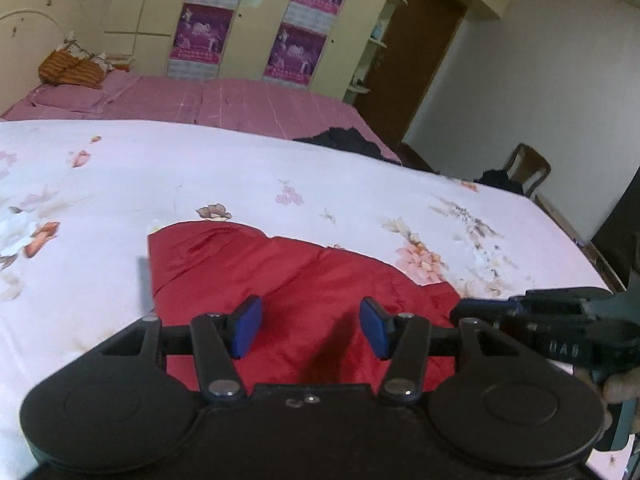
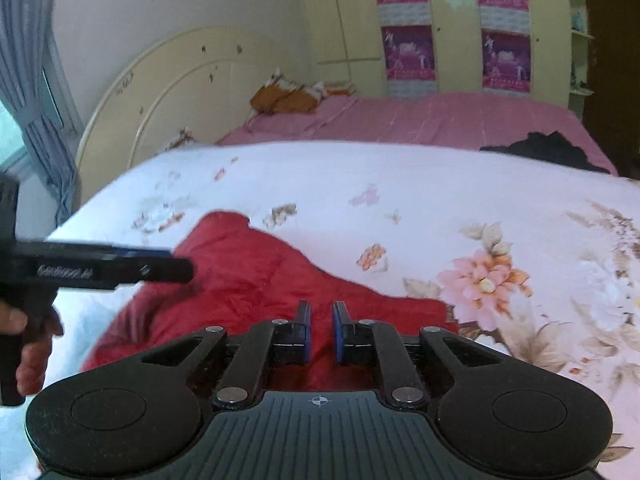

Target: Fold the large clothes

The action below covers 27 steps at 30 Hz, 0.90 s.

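A: Left gripper (image 1: 310, 326): 2 blue pads apart, nothing between, above red garment (image 1: 280, 280).
B: Garment lies rumpled on floral sheet (image 1: 160, 176). Right gripper (image 1: 472, 312) enters at right edge, side-on over garment's corner.

Left gripper (image 1: 311, 326) jaws apart, nothing between; right gripper (image 2: 321, 330) jaws narrowly gapped, empty; both angled downward, hand-held.

Red garment (image 1: 304, 280) lies rumpled, partly folded, on floral bedsheet (image 1: 160, 172).
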### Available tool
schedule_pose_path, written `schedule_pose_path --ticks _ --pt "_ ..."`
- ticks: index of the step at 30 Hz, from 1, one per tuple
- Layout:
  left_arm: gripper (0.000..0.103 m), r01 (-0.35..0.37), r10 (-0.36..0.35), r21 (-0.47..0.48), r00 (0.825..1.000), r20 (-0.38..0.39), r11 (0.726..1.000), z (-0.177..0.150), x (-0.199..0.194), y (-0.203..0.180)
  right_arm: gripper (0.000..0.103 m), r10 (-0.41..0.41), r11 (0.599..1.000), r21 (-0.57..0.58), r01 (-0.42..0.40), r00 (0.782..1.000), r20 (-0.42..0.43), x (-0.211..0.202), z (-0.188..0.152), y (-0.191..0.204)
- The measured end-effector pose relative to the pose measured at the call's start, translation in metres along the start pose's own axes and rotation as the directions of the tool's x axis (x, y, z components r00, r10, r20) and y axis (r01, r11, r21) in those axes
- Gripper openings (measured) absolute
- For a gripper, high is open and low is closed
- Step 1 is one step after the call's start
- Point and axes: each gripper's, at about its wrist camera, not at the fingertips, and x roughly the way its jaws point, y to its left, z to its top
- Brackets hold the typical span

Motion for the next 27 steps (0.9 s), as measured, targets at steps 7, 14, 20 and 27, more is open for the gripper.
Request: schedule_pose_path --ticks 7,14,20,27 --pt "0.052 -0.007 0.006 -0.027 0.999 -0.032 1.0 -0.003 0.027 0.027 0.012 -0.07 0.992 0.096 0.076 0.995 -0.07 0.033 -0.024 -0.041" --pt "0.05 -0.008 0.005 -0.069 0.999 -0.042 0.998 -0.005 0.025 0.039 0.012 -0.086 0.98 0.177 0.095 0.995 -0.058 0.024 -0.032 -0.051" --pt "0.05 0.062 -0.062 0.0 0.998 0.024 0.998 -0.016 -0.032 0.0 0.012 -0.027 0.988 0.153 0.017 0.998 0.064 -0.045 -0.021 -0.029" --pt "0.052 0.029 -0.028 0.06 0.999 -0.019 0.998 -0.063 -0.027 -0.018 0.012 -0.014 0.992 0.124 0.019 0.999 -0.041 -0.033 -0.053 -0.025"
